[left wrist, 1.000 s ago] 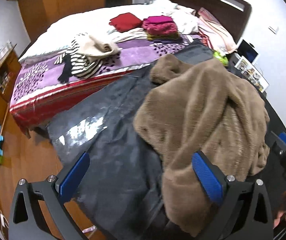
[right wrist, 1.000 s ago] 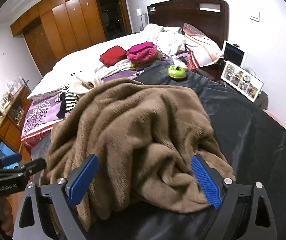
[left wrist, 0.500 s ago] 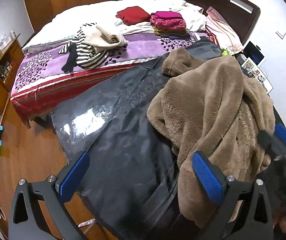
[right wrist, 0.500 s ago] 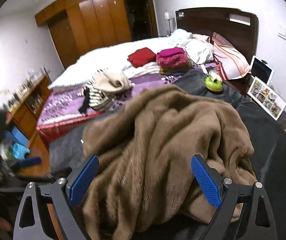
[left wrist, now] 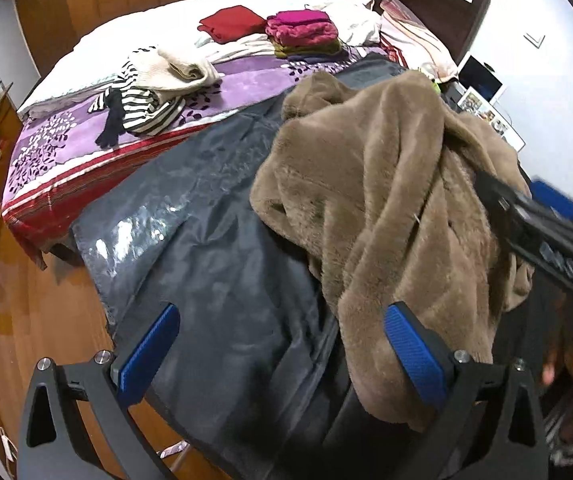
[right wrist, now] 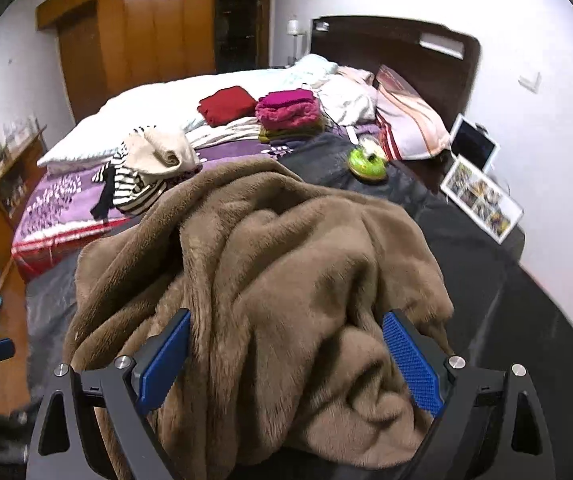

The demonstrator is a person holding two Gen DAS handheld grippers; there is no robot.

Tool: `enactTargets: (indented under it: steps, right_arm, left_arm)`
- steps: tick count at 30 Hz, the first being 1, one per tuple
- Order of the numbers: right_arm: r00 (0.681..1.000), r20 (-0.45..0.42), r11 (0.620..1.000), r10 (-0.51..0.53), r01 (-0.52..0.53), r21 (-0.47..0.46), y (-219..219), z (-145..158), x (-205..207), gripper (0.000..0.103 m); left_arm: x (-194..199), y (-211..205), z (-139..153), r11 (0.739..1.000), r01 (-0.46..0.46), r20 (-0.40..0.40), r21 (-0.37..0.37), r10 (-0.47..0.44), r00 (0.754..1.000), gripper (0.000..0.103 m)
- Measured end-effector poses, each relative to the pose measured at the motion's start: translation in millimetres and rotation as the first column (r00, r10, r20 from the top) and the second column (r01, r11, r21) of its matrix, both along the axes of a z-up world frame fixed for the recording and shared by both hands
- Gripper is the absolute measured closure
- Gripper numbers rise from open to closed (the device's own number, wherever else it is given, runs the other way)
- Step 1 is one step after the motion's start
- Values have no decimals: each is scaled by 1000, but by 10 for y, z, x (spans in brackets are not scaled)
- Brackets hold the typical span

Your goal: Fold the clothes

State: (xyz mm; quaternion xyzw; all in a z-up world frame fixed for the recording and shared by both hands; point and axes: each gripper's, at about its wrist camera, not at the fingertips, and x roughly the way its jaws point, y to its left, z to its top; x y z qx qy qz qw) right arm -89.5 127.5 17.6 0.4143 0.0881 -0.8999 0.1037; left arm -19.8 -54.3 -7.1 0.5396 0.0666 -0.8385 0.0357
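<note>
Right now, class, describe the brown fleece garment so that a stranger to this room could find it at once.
Start at the bed with its purple patterned blanket; a dark grey sheet lies spread in front of it. Heaped on that sheet is the brown fleece garment, with the open right gripper over it. It is the only plush brown thing, unfolded, unlike the neat red and pink stacks.

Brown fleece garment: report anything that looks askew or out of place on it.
The brown fleece garment lies bunched in a rumpled heap on the dark sheet, not spread flat for folding. One end hangs over the near edge. Both the left claw and right claw are open, gripping nothing.
</note>
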Motion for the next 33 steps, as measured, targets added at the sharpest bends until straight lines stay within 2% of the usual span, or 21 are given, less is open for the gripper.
enactTargets:
  steps: [6,9,13,18,22,26,30,33]
  right_arm:
    - [999,-5,993,31,-31,112,-287,-149,-375,8]
    - [998,-43,989,-49,55,137,-202,-184,-491,8]
    - [965,-183,971,-191,213,109,109,12,-376,8]
    - [853,-424,924,-305,373,86,594,470,49,8]
    - [757,-513,870,-404,491,41,1033,787,454,8]
    - [685,-516,803,-515,596,-9,1601,942,873,8]
    - [621,-473,722,-624,690,-46,2139,915,1385,8]
    - [587,-432,672,-684,738,-62,2522,902,1816,8]
  left_arm:
    - [79,19,-25,1000,8,16,-12,-8,1000,0]
    - [103,46,-33,1000,16,18,-23,-15,1000,0]
    - [101,76,-53,999,28,27,-24,-27,999,0]
    - [35,210,-55,998,67,23,-11,-67,997,0]
    - [10,402,-15,993,121,12,-6,-121,993,0]
    - [17,589,44,985,172,0,-17,-172,985,0]
    - [99,757,63,978,208,-2,-28,-208,978,0]
    - [192,885,51,972,230,4,-38,-230,973,0]
